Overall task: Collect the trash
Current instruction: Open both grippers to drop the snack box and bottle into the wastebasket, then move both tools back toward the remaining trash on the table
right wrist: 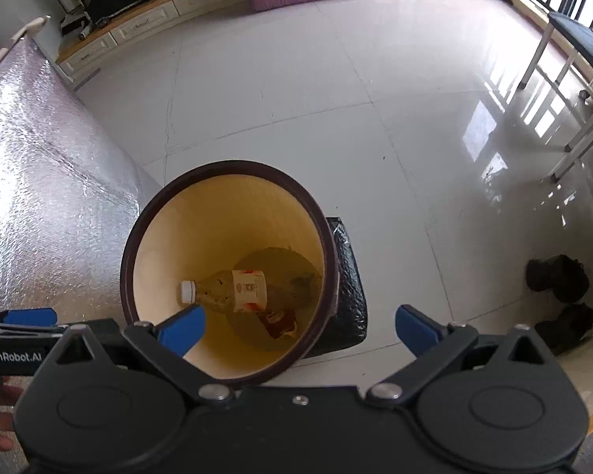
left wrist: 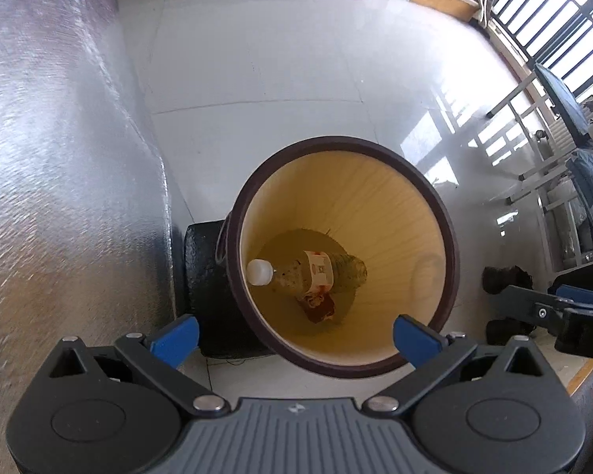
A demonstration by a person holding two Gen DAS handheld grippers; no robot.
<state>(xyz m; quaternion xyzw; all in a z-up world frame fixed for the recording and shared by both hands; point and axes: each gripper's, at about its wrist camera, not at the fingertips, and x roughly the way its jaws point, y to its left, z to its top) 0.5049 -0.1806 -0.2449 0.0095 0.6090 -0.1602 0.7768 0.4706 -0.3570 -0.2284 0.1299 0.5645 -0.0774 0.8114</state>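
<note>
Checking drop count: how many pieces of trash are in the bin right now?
2. A plastic bottle with a white cap lies tilted across the bottom of the bin; a reddish wrapper sits beneath it. Smaller scraps under the bottle may be hidden.

Bin (left wrist: 446, 237) on white tiled floor (left wrist: 276, 59)

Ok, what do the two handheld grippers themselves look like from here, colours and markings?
Both match: the left gripper and right gripper have blue fingertips on matte black linkage arms with silver pivot pins and round black hubs. The left one's body is ribbed grey with a small logo. Seen side-on, one reads "GenRobot.AI" in white. Bare fingers show; no sleeves or cables are visible.
</note>
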